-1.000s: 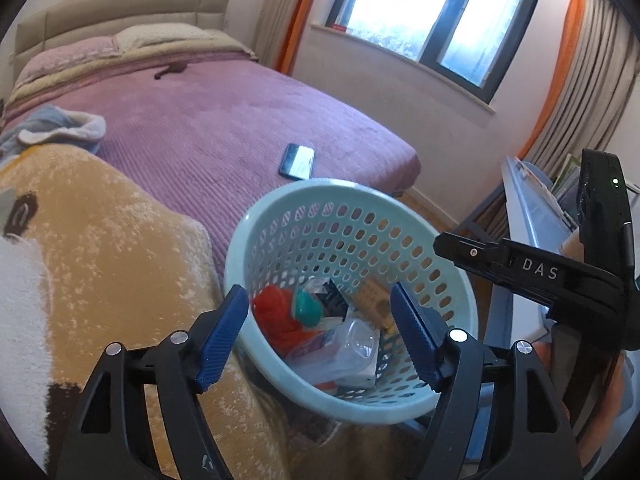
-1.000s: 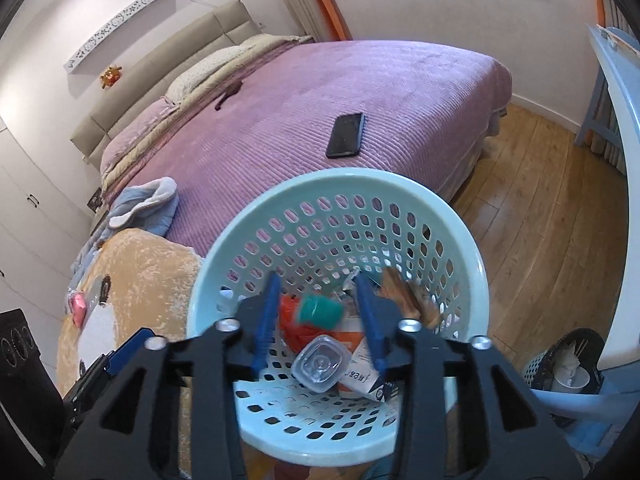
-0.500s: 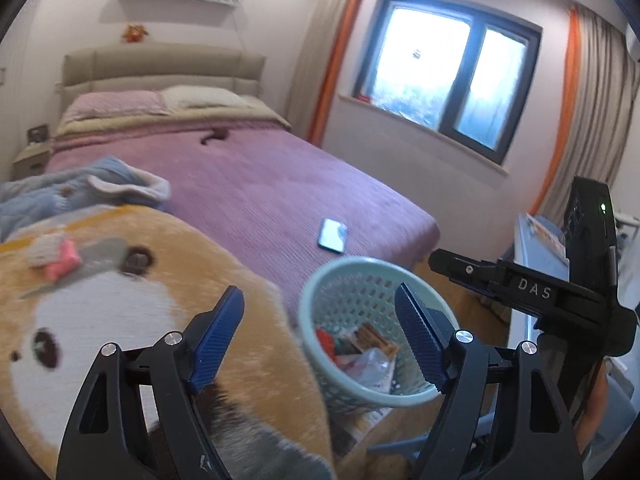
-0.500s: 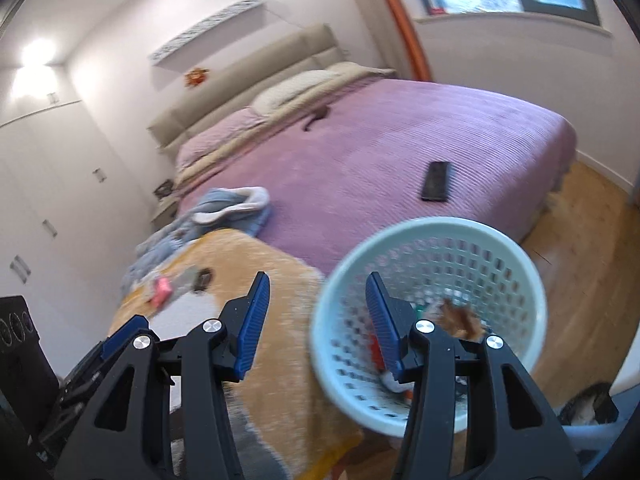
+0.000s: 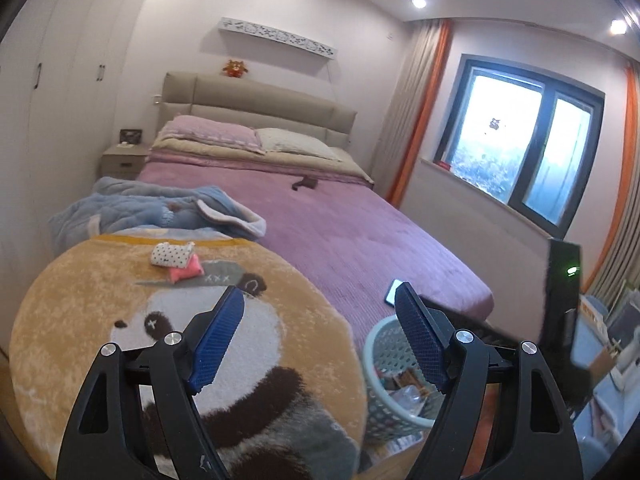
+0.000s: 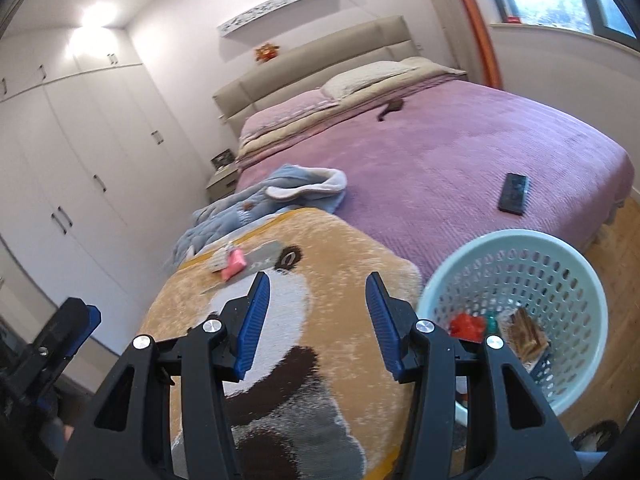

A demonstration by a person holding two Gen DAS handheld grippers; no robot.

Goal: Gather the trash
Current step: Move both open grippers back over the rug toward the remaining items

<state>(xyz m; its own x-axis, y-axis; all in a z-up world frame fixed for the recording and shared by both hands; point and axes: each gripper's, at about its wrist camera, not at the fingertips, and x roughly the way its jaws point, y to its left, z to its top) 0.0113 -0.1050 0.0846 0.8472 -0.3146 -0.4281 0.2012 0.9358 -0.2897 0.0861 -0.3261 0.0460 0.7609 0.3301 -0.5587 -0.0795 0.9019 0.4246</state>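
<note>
Both grippers empty, left gripper (image 5: 318, 334) spread wide, right gripper (image 6: 318, 322) half spread; bin (image 6: 516, 248) with trash sits beside the bed (image 6: 460, 152), so aim next at the pink scrap (image 6: 234, 266) on the blanket (image 6: 320, 240), approaching low.

One basket (image 6: 516, 240), one phone (image 6: 514, 199), two pillows (image 5: 296, 148) – perhaps four trash pieces (image 6: 466, 326).

Both wrist views look slightly down from above the panda blanket (image 5: 120, 300) toward the bed (image 6: 460, 152), sharing the basket (image 6: 568, 264).
</note>
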